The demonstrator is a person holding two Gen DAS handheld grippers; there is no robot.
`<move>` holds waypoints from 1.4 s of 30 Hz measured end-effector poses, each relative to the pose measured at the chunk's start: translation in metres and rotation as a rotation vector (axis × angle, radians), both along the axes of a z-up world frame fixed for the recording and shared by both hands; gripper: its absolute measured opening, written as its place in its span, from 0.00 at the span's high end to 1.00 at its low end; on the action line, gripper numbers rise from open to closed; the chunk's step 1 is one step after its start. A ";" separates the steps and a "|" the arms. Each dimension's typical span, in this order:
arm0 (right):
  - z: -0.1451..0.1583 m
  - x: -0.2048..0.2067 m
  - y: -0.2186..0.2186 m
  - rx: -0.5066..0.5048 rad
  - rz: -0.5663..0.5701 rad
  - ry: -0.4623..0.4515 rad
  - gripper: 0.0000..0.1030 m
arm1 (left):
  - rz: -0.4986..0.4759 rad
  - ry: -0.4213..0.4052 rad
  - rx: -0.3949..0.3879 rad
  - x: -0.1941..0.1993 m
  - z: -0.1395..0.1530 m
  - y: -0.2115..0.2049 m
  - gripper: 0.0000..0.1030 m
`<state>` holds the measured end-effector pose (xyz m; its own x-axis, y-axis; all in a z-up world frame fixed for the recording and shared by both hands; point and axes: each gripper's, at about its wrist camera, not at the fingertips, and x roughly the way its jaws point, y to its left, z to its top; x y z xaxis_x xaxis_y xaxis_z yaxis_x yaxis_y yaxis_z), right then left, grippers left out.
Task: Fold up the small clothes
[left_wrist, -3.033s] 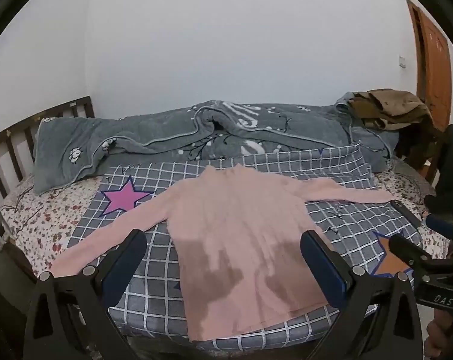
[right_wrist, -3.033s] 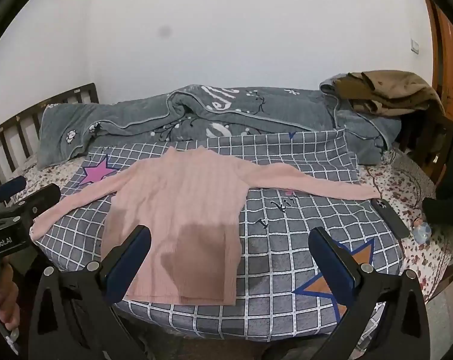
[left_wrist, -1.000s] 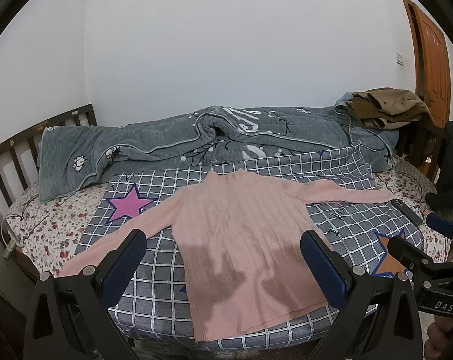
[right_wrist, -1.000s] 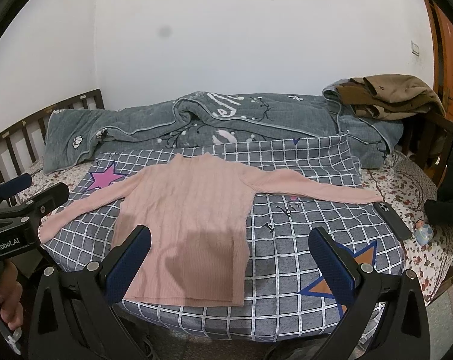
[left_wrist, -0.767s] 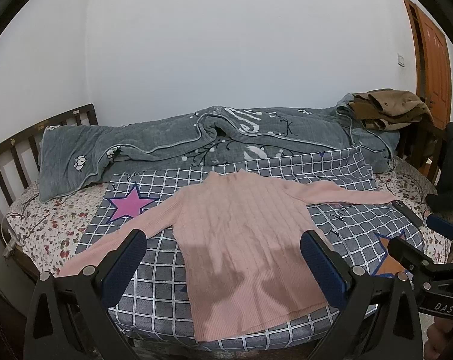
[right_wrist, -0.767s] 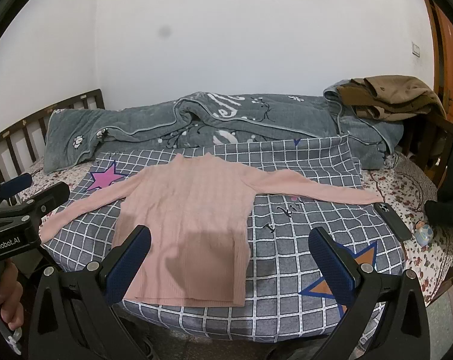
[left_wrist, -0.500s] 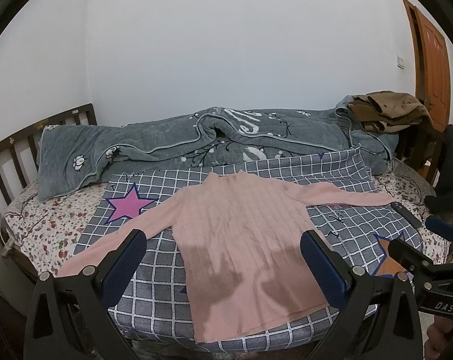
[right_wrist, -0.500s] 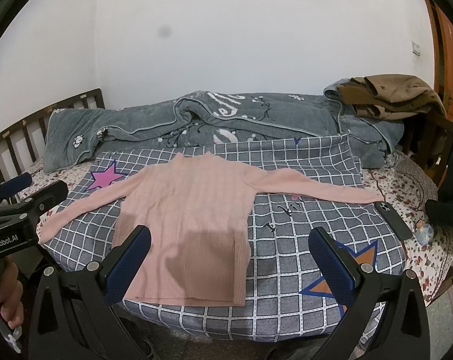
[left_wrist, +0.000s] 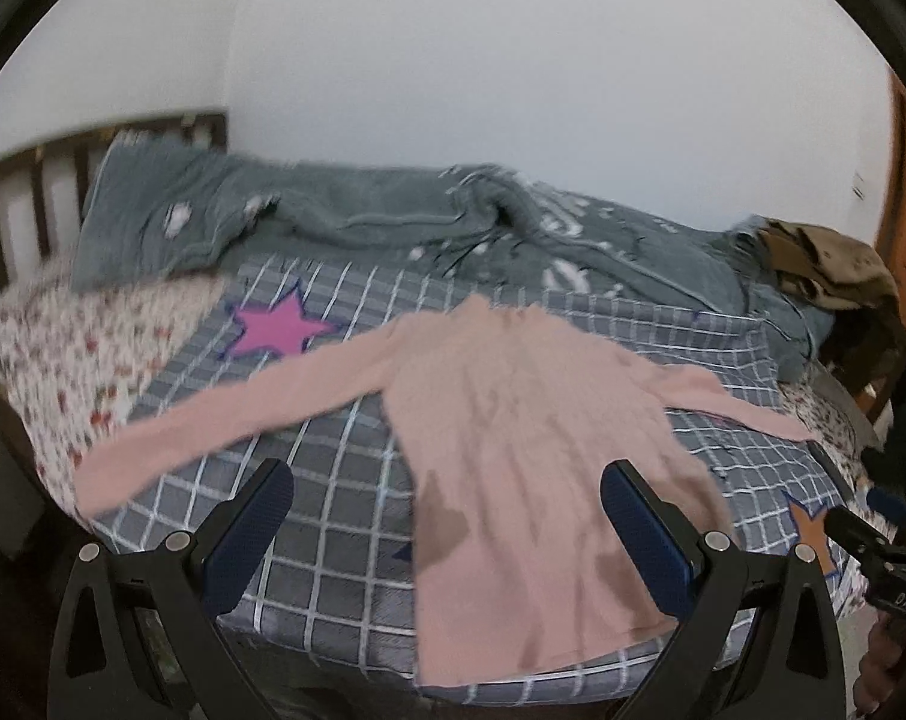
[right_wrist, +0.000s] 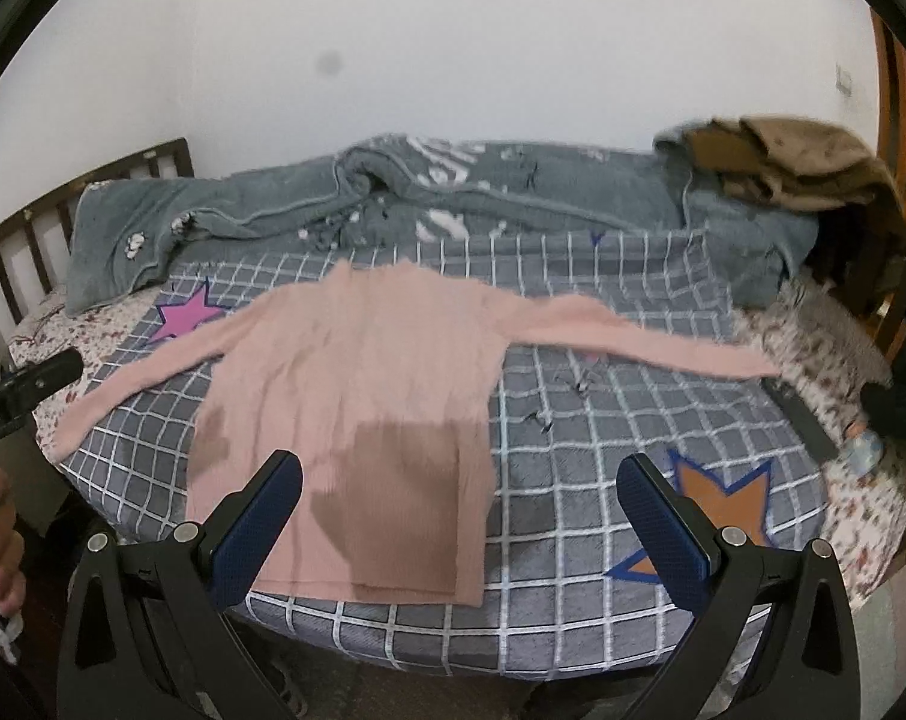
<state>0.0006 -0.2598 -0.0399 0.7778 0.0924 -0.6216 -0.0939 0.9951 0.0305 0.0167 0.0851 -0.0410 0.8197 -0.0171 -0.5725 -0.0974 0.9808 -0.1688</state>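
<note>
A pink long-sleeved ribbed sweater (left_wrist: pixel 531 420) lies flat on a grey checked blanket (left_wrist: pixel 333 540), sleeves spread to both sides, hem toward me. It also shows in the right wrist view (right_wrist: pixel 363 396). My left gripper (left_wrist: pixel 453 534) is open and empty, above the near edge of the bed over the sweater's left hem. My right gripper (right_wrist: pixel 459 516) is open and empty, above the sweater's right hem and the blanket (right_wrist: pixel 573 516). Each gripper's body shows at the edge of the other's view.
A rumpled grey quilt (right_wrist: pixel 453 192) lies along the far side of the bed. Brown clothes (right_wrist: pixel 801 168) are heaped at the far right. A dark phone (right_wrist: pixel 804 420) lies on the right bed edge. A wooden headboard (left_wrist: pixel 9 216) stands at the left.
Both grippers have moved closer to the bed and lower; the left view has swung left, with motion blur. The sweater has not moved. Both grippers stay open.
</note>
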 end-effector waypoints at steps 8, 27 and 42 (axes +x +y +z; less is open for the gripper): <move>-0.048 0.038 0.008 0.002 0.005 0.079 0.00 | 0.144 0.097 -0.100 0.029 -0.070 0.089 0.05; -0.103 0.128 0.019 -0.065 0.058 0.135 0.00 | 0.446 0.151 -0.483 0.069 -0.171 0.245 0.38; -0.066 0.191 0.038 0.052 0.163 -0.082 0.05 | 0.620 0.070 -0.228 0.074 -0.108 0.243 0.94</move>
